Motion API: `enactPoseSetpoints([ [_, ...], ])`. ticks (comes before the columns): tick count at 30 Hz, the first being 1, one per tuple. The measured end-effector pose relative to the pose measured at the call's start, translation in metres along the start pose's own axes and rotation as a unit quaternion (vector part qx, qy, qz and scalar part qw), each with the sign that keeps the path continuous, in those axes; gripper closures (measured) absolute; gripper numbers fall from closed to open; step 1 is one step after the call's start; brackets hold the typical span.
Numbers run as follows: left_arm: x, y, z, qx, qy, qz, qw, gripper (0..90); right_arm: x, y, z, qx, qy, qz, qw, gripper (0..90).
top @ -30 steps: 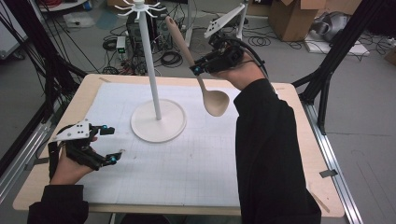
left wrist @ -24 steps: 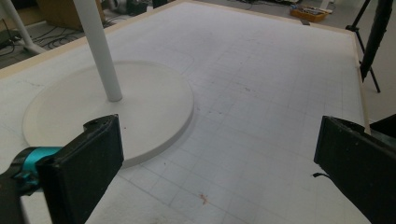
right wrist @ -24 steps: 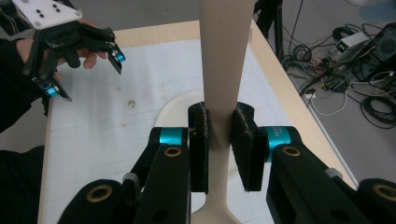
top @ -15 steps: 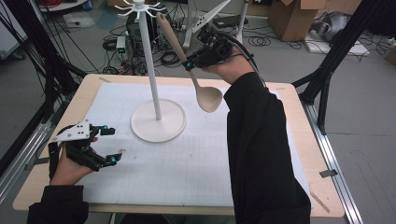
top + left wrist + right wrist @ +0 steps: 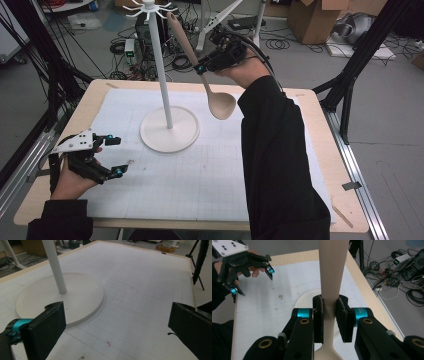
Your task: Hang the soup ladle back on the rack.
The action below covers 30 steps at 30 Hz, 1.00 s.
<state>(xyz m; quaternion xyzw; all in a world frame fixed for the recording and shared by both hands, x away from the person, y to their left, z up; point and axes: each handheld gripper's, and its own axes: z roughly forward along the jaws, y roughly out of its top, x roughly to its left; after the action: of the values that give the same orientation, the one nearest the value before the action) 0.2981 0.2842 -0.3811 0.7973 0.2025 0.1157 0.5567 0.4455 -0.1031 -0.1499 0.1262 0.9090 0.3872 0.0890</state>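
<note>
A pale wooden spoon (image 5: 200,70) hangs in the air, handle tip up near the hooks of the white stand (image 5: 159,65), bowl (image 5: 222,105) down. My right gripper (image 5: 204,66) is shut on its handle (image 5: 331,277), the pads pressing both sides. The stand's round base (image 5: 170,131) rests on the white mat; its pole (image 5: 55,266) and base (image 5: 62,298) lie just ahead of my left gripper (image 5: 115,156). That gripper sits low at the mat's left, open, its fingers (image 5: 45,330) wide apart with nothing between them. It is also seen from the right gripper view (image 5: 253,277).
The gridded white mat (image 5: 210,175) covers a wooden table (image 5: 320,150). Black frame legs (image 5: 350,75) stand to the right, with cables and cardboard boxes (image 5: 315,20) on the floor behind. A dark-sleeved arm (image 5: 275,160) crosses the right half of the mat.
My right gripper has carried the spoon up and left toward the stand's top, the handle turning more upright. The left gripper stayed put.
</note>
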Motion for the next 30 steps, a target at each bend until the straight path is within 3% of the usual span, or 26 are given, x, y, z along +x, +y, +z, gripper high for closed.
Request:
enactPoseSetpoints([
  [22,-0.003,-0.003,-0.012,-0.004,0.006,-0.003,1.0000,1.7,-0.003,0.009,0.013,0.012,-0.003,0.005,0.9999,77.3],
  [30,-0.003,-0.007,-0.016,0.000,0.012,-0.005,0.9999,1.7,-0.009,0.008,0.016,0.016,-0.004,0.020,0.9997,77.3],
])
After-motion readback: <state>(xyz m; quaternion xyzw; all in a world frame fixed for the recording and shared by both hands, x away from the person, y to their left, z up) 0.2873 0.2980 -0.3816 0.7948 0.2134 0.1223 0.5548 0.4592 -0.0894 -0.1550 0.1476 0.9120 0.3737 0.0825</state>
